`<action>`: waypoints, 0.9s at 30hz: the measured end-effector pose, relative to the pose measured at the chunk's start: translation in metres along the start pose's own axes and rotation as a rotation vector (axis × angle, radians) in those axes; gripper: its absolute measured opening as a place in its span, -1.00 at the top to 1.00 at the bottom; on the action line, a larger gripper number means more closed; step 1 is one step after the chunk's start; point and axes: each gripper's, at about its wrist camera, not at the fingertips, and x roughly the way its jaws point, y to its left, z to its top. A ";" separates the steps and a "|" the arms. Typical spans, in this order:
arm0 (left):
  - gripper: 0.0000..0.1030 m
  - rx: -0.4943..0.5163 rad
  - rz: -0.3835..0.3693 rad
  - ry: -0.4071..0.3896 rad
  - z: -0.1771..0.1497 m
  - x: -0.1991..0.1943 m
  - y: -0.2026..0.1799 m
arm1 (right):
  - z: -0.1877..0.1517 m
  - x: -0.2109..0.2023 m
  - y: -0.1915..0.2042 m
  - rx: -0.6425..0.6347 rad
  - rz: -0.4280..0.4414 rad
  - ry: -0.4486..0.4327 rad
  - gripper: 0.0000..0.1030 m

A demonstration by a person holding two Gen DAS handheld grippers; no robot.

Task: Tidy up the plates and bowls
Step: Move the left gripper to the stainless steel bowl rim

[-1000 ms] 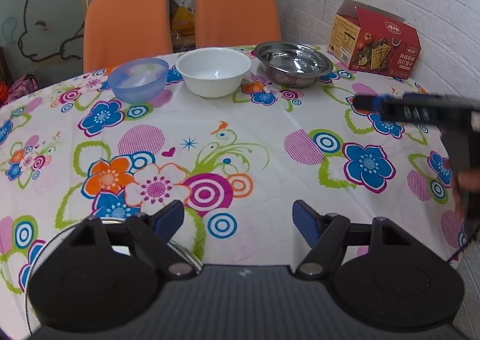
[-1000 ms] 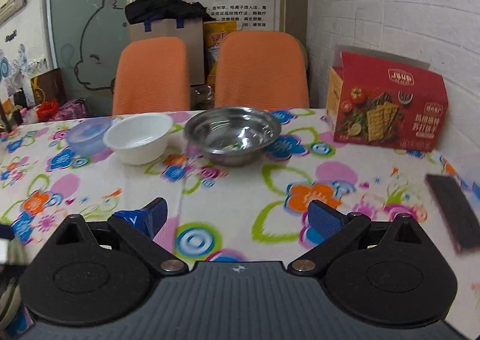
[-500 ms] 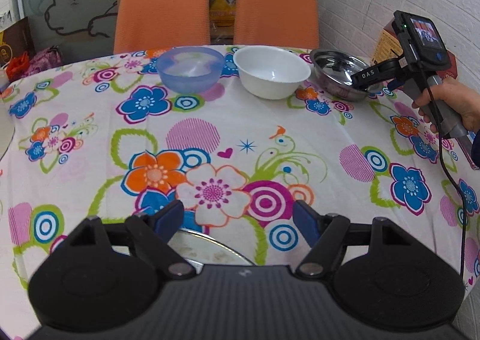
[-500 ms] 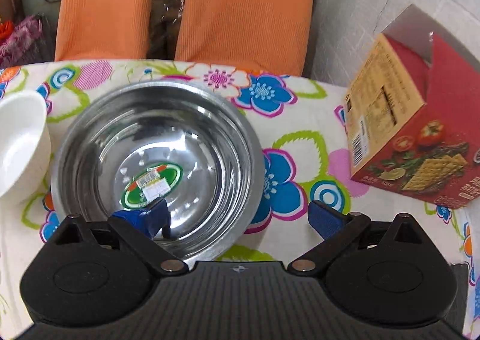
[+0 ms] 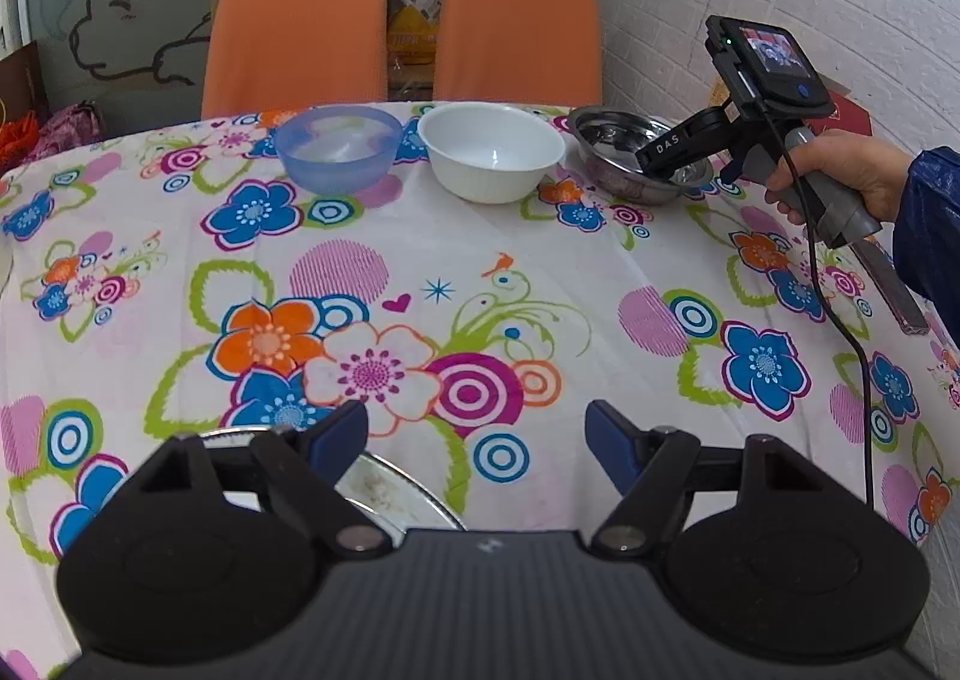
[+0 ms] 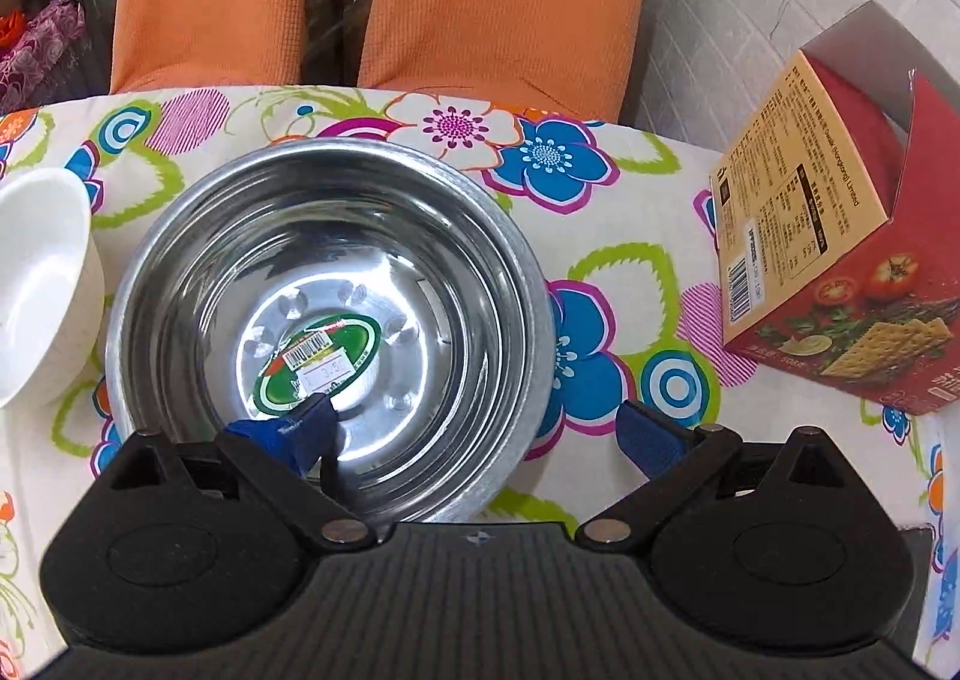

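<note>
Three bowls stand in a row at the far side of the flowered table [image 5: 540,272]: a translucent blue bowl [image 5: 339,155], a white bowl [image 5: 492,152] and a steel bowl [image 5: 606,140]. My right gripper [image 6: 474,419] is open over the steel bowl [image 6: 360,272]. Its left finger dips inside near the green sticker and its right finger is outside, so the near rim lies between them. The white bowl [image 6: 36,290] sits just left. My left gripper [image 5: 474,422] hangs open above the near table. A metal plate [image 5: 390,491] lies partly hidden under its left finger.
Two orange chairs [image 5: 300,26] stand behind the table against the wall. A red cracker box [image 6: 840,272] sits right of the steel bowl. A dark flat object [image 5: 894,290] lies near the right edge. A person's hand [image 5: 840,170] holds the right gripper's handle, cable trailing down.
The right gripper came forward and down onto the steel bowl, its left finger now inside the rim. The left gripper pulled back a little, bringing more of the plate into view.
</note>
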 end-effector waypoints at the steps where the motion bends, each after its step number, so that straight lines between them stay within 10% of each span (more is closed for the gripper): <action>1: -0.42 -0.004 0.003 0.001 0.001 0.000 -0.001 | 0.001 0.001 0.000 0.002 0.001 -0.004 -0.71; 21: -0.42 0.033 -0.092 0.001 -0.010 -0.013 -0.025 | -0.065 -0.034 0.013 -0.018 0.168 0.130 -0.71; 27: -0.44 0.023 -0.140 0.058 0.029 0.018 -0.038 | -0.093 -0.064 0.006 -0.004 0.148 -0.039 -0.71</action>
